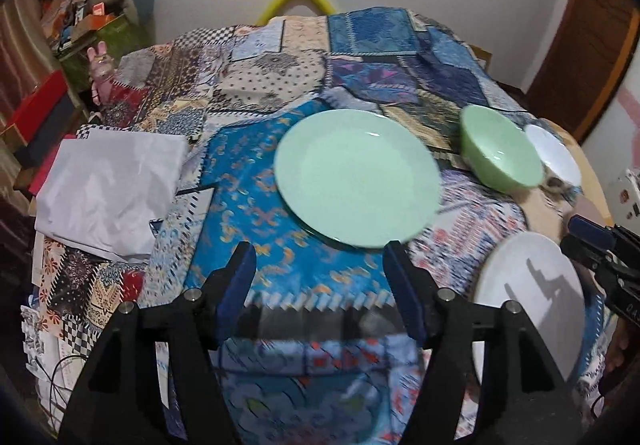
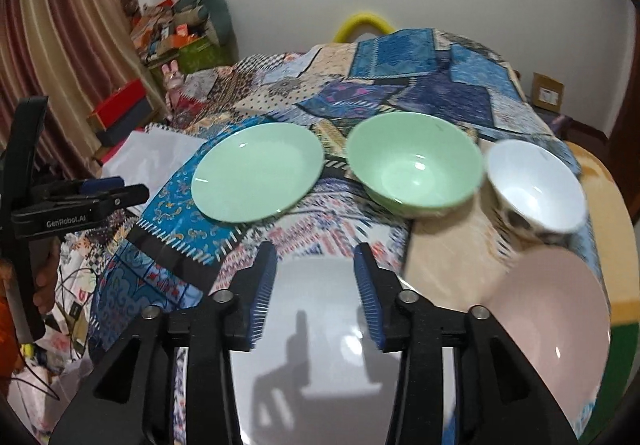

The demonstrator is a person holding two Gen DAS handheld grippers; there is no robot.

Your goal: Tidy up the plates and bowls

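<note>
Both grippers hang empty above a cloth-covered surface (image 2: pixel 420 93): the left gripper (image 1: pixel 320 277) gapes wide, the right gripper (image 2: pixel 316 281) stands partly open over a white plate (image 2: pixel 320 345). A green plate (image 2: pixel 256 173), green bowl (image 2: pixel 416 169) and white bowl (image 2: pixel 536 189) sit in a far row, a pink bowl (image 2: pixel 556 317) near right, seemingly spread for sorting. The gripper hides much of the white plate, and blur smears the near cloth.

Two plates: green plate (image 2: pixel 256 173), white plate (image 2: pixel 320 345); three bowls: green bowl (image 2: pixel 416 169), white bowl (image 2: pixel 536 185), pink bowl (image 2: pixel 552 317).
</note>
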